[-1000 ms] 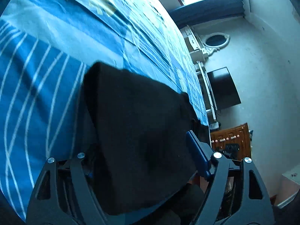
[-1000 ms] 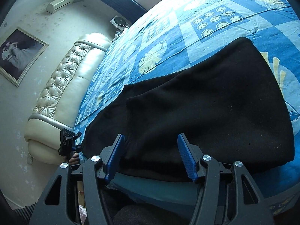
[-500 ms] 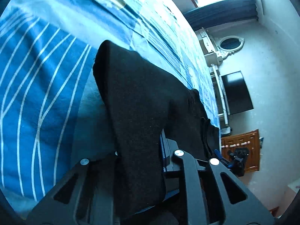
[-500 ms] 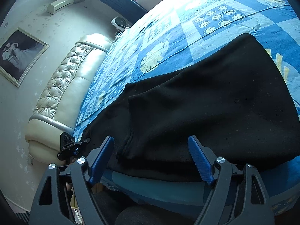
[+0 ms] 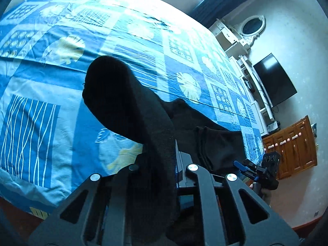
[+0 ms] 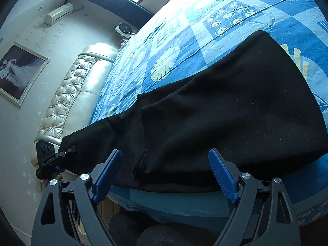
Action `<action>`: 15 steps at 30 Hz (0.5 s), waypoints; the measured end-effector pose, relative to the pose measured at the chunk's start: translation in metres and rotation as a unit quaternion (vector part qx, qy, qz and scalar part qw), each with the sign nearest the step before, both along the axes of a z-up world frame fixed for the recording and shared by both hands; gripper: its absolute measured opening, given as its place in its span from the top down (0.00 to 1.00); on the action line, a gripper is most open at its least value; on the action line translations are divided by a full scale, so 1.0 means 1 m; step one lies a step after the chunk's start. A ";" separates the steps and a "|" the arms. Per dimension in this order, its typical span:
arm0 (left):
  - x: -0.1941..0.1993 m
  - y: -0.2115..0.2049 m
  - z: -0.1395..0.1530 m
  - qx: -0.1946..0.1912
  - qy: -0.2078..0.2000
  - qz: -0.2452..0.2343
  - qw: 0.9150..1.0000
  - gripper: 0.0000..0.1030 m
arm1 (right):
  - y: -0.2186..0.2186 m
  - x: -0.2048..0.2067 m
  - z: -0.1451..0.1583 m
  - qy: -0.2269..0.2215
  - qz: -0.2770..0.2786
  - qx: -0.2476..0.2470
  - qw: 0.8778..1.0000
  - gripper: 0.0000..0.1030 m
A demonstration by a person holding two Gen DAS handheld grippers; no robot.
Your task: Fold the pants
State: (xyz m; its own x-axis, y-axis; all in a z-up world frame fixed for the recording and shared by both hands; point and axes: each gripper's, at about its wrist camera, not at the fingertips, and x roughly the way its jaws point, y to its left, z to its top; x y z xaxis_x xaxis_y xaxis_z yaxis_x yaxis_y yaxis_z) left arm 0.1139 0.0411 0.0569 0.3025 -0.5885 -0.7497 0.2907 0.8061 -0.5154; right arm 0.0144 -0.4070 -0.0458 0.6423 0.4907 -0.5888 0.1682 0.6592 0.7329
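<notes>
Black pants (image 6: 225, 106) lie on a bed with a blue patterned cover (image 6: 235, 18). In the left wrist view my left gripper (image 5: 164, 164) is shut on a lifted fold of the pants (image 5: 131, 106), which rises from the jaws and hides the fingertips. The right wrist view shows it from outside (image 6: 47, 160), holding the far end of the pants. My right gripper (image 6: 164, 174) is open with blue pads (image 6: 222, 176), just in front of the pants' near edge, touching nothing. It shows small in the left wrist view (image 5: 258, 172).
A cream tufted headboard (image 6: 67, 102) and a framed picture (image 6: 18, 71) are at the left. A TV (image 5: 274, 80), white dresser with oval mirror (image 5: 246, 32) and wooden cabinet (image 5: 291, 149) stand past the bed.
My left gripper has shut on the pants' end and lifted it, and its view has swung across the bed. My right gripper has opened wider and drawn back slightly.
</notes>
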 end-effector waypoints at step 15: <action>-0.036 -0.183 0.016 0.112 -0.040 -0.056 0.991 0.87 | -0.039 -0.035 0.020 -0.036 -0.024 0.011 0.999 0.17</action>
State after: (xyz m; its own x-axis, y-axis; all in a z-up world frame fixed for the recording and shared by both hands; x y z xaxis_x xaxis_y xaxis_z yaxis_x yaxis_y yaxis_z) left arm 0.0782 -0.1415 0.0728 0.3091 -0.4436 -0.8412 0.4178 0.8580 -0.2989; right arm -0.0209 -0.4459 -0.0263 0.7051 0.4713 -0.5299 0.1460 0.6347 0.7588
